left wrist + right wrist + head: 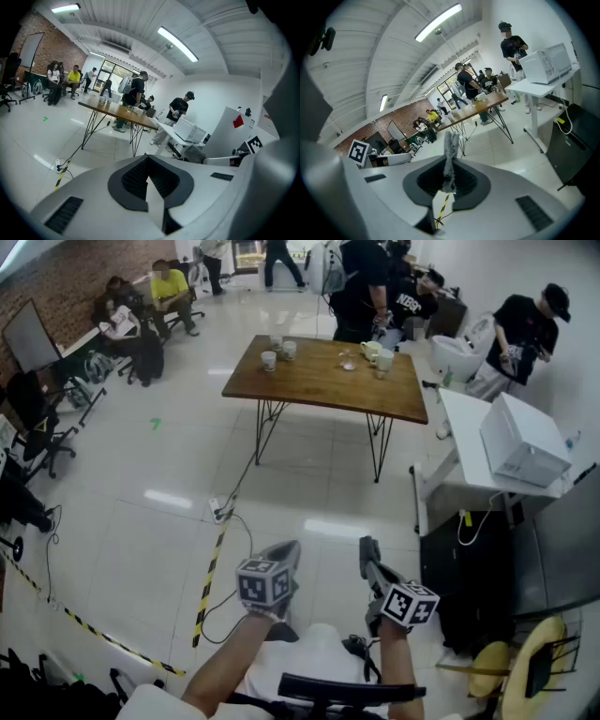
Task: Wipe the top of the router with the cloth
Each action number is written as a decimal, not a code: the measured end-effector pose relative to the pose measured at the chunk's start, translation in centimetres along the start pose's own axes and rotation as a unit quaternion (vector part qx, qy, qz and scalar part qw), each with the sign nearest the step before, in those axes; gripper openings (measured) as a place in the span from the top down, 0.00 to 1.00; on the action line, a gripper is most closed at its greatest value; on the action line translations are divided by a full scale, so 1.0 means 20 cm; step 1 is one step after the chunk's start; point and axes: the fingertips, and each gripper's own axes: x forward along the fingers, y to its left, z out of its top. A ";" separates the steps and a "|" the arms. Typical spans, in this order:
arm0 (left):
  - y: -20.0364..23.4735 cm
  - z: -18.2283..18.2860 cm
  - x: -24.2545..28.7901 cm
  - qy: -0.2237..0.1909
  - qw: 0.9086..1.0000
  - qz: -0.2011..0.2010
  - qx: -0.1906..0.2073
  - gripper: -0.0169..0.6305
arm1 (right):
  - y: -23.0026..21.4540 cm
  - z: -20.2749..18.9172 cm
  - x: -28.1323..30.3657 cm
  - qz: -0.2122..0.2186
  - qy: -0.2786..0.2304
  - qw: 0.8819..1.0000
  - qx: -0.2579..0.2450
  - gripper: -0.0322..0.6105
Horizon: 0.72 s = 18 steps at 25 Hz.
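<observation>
No router shows in any view. In the right gripper view a narrow grey cloth (451, 150) sticks up from between the jaws of my right gripper (449, 174), which is shut on it. The head view shows my right gripper (368, 551) held above the white floor, far from the wooden table (328, 381). My left gripper (288, 555) hangs beside it to the left. In the left gripper view, my left gripper (148, 160) has its jaws together with nothing between them.
The wooden table carries several cups (269, 359) and people stand behind it. A white desk (469, 427) at the right bears a white box-shaped appliance (522, 440). A power strip (218, 512) with cables and yellow-black tape (211, 582) lie on the floor.
</observation>
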 end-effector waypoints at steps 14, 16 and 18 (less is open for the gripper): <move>-0.09 -0.10 0.14 0.066 0.996 -0.045 0.048 0.98 | -0.19 -0.22 -0.18 -0.071 -0.044 0.993 0.087 0.89; -0.17 -0.14 0.18 0.077 0.994 -0.060 0.057 0.98 | -0.24 -0.24 -0.24 -0.082 -0.050 0.991 0.096 0.89; -0.26 -0.17 0.22 0.084 0.992 -0.069 0.058 0.98 | -0.30 -0.24 -0.31 -0.089 -0.054 0.989 0.101 0.89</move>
